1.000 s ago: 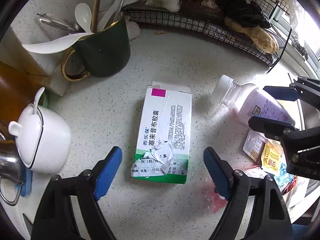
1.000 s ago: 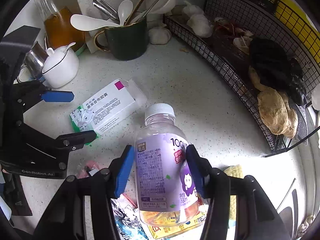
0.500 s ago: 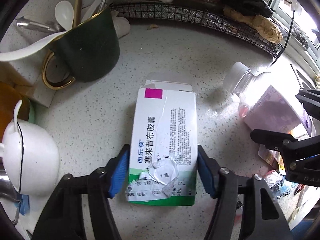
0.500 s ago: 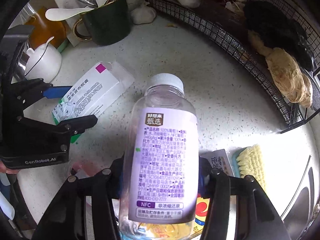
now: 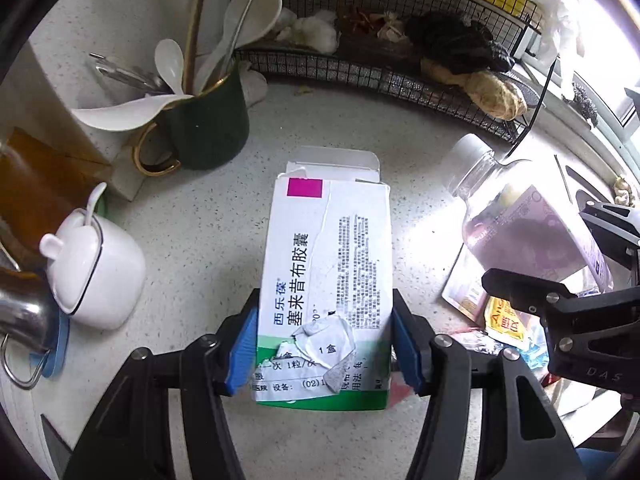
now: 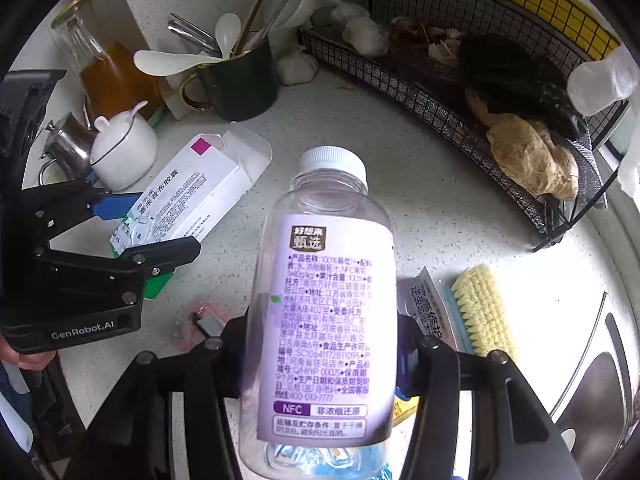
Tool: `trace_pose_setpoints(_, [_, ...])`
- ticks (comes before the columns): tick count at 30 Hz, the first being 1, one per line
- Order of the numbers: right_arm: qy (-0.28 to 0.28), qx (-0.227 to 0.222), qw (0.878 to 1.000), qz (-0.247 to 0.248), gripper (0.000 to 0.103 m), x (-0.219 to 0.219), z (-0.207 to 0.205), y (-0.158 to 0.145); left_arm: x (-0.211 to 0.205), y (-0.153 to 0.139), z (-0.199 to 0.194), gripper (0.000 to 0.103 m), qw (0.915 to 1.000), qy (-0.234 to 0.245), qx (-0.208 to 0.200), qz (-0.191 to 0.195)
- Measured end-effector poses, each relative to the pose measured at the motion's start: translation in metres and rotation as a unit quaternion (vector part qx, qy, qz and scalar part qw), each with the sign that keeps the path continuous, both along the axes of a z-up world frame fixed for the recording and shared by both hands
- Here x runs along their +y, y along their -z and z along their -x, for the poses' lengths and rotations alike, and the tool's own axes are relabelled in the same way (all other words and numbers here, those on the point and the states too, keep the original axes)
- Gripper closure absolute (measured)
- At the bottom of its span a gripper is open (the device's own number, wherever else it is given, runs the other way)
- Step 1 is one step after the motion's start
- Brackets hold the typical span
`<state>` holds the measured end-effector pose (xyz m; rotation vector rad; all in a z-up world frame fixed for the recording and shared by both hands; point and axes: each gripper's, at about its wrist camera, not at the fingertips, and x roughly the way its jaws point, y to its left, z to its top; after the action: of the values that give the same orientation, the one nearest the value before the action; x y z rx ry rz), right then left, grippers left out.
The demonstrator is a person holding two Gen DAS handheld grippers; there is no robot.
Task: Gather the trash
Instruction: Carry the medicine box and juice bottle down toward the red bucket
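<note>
My left gripper [image 5: 326, 350] is shut on a torn white and green medicine box [image 5: 326, 280], its blue pads pressing both long sides, and holds it above the speckled counter [image 5: 208, 216]. The box also shows in the right wrist view [image 6: 188, 196]. My right gripper [image 6: 322, 354] is shut on an empty clear bottle with a purple label and white cap [image 6: 324, 300], lifted off the counter; the bottle also shows in the left wrist view [image 5: 528, 220]. Small snack wrappers [image 5: 500, 320] lie on the counter under the bottle.
A dark green mug of spoons [image 5: 208, 124], a white sugar pot [image 5: 94, 272] and a steel pot [image 5: 20, 316] stand at the left. A black wire basket [image 6: 460, 92] with garlic and ginger runs along the back. A yellow brush [image 6: 480, 312] lies by the sink.
My left gripper closed on the medicine box and lifted it. My right gripper raised the bottle off the counter and tilted it more upright.
</note>
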<state>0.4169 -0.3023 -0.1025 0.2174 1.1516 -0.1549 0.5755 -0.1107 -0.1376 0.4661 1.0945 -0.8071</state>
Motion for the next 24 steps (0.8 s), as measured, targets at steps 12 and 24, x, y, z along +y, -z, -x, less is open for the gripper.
trace_pose_setpoints(12, [-0.096,-0.047,0.994,-0.007,0.054,0.022,0.074,-0.039,0.042,-0.056,0.099,0.046,0.9913,-0.128,-0.029,0.007])
trace_pose_setpoints(24, [-0.192,-0.059,0.98,-0.012,0.054,0.075,0.147,-0.046,0.091,-0.063,0.206,0.046,0.976,-0.214,-0.037,0.01])
